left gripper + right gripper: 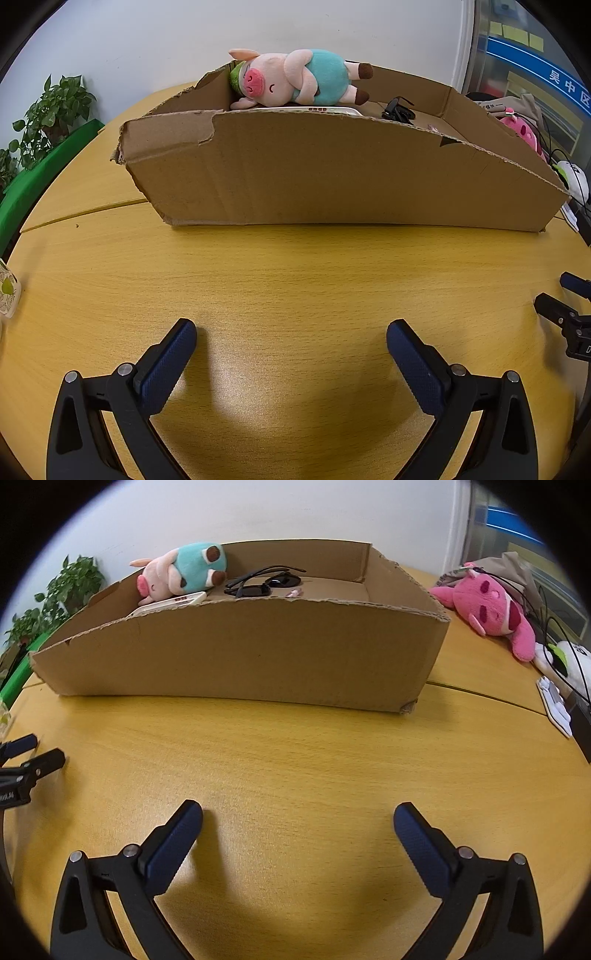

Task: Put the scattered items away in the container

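A low cardboard box point(332, 173) point(240, 653) stands on the wooden table. Inside it lie a pink pig plush in a teal shirt point(299, 79) point(181, 572), a white flat device point(170, 603) under the pig, black sunglasses point(264, 583) and a small pink item point(294, 593). My left gripper point(291, 332) hangs open over bare table in front of the box, nothing between its fingers. My right gripper point(297, 814) is likewise open and empty, beside the left one. Each gripper shows at the edge of the other's view.
A bright pink plush point(491, 609) lies on the table right of the box, with a white plush point(565, 661), cables and a beige bag behind it. A potted plant point(51, 114) and a green object point(40, 173) stand at the left. A patterned cup point(7, 291) sits at the far left edge.
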A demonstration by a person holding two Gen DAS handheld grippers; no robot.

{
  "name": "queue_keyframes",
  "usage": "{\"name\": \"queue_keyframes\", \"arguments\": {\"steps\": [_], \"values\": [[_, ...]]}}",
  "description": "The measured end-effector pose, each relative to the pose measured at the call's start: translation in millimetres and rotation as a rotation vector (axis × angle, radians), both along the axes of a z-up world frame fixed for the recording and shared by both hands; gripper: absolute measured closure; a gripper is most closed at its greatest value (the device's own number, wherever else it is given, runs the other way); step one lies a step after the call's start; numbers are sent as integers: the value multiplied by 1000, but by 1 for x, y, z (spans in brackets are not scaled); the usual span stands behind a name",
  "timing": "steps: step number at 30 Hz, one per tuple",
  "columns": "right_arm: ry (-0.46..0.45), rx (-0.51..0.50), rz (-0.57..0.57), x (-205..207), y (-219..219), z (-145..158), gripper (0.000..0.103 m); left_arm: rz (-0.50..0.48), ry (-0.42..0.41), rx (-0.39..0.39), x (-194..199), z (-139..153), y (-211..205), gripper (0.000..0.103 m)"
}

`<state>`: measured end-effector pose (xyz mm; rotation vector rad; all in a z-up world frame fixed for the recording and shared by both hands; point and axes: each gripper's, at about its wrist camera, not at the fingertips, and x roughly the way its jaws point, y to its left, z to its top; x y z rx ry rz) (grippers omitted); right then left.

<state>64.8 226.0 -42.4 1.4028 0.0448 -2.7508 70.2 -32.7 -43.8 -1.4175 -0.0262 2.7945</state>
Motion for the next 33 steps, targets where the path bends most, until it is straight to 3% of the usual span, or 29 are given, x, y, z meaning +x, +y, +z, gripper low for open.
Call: {"name": "queue_keyframes", "arguments": {"steps": [33], "values": [[0, 1, -1, -1, -1, -1, 0, -4, 2, 1, -2, -2, 1, 0]]}}
